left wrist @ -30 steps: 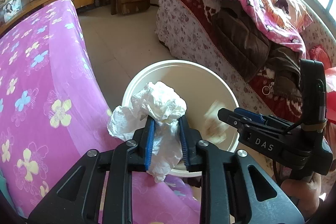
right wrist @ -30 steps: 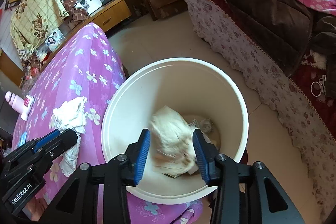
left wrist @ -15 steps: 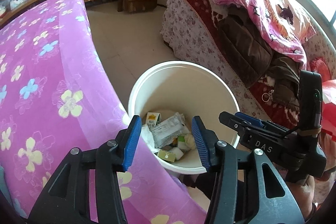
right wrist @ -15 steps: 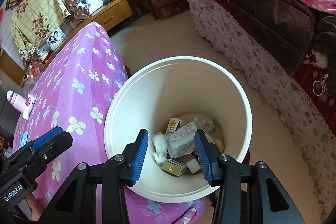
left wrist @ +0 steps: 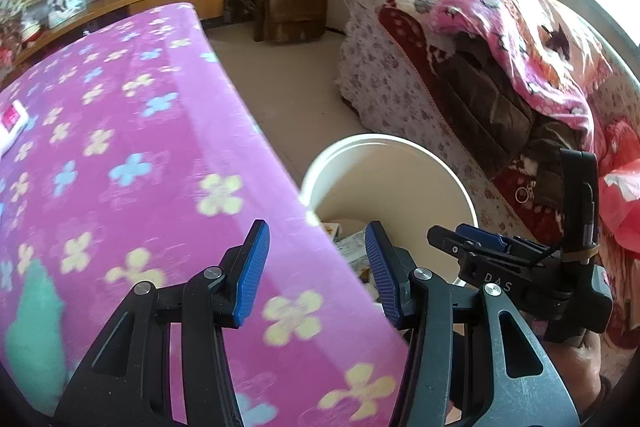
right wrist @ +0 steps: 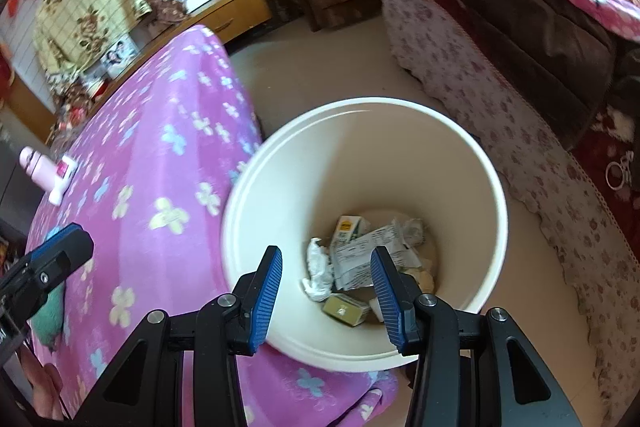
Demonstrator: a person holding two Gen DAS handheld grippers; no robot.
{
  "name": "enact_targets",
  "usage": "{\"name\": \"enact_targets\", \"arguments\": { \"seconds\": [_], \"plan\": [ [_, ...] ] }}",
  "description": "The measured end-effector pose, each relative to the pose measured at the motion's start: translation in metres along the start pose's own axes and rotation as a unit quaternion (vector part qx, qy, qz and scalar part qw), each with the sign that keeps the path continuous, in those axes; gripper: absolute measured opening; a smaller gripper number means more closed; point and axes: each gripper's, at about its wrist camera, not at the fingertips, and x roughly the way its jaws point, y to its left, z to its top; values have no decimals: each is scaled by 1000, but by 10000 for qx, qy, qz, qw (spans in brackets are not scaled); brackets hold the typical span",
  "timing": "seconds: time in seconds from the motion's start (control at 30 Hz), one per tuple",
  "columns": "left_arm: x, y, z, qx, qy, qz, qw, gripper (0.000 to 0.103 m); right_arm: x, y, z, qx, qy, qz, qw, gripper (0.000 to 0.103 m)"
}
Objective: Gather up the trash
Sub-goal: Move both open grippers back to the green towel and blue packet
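though bare-fingered, trash (right wrist: 360, 259) in bin (right wrist: 472, 163)

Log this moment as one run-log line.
left gripper: open, empty | right gripper: open, empty, above bucket | crumpled tissue: in bucket

Both wrist views look steeply down, close: the left over the pink flowered cloth (left wrist: 132, 155), the right into the round white plastic bin (right wrist: 472, 163), which both share.
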Motion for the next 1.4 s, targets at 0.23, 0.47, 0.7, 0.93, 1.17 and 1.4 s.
{"name": "enact_targets", "arguments": {
  "seconds": [0.23,0.47,0.7,0.93,1.17,1.4],
  "plan": [
    [-34,57,-4,-371,-55,380,9986,48,-10,52,-2,-407,42,376,9985,46],
    [-60,153,-8,-1028,-107,1042,9892,48,-12,120,-14,-868,232,1008,9908,47],
    [-63,268,7,-1744,-346,1358,9746,48,-22,171,-24,-1313,192,1222,9836,51],
    [-39,342,22,-2116,-389,1374,9669,48,-19,205,-30,-1569,256,1295,9787,53],
    [-24,362,1,-2182,118,1065,9700,48,-4,231,-35,-1746,462,1391,9737,53],
    [-66,347,-49,-1889,506,504,9794,48,-3,258,-42,-1865,510,1568,9685,54]
  ]
}}
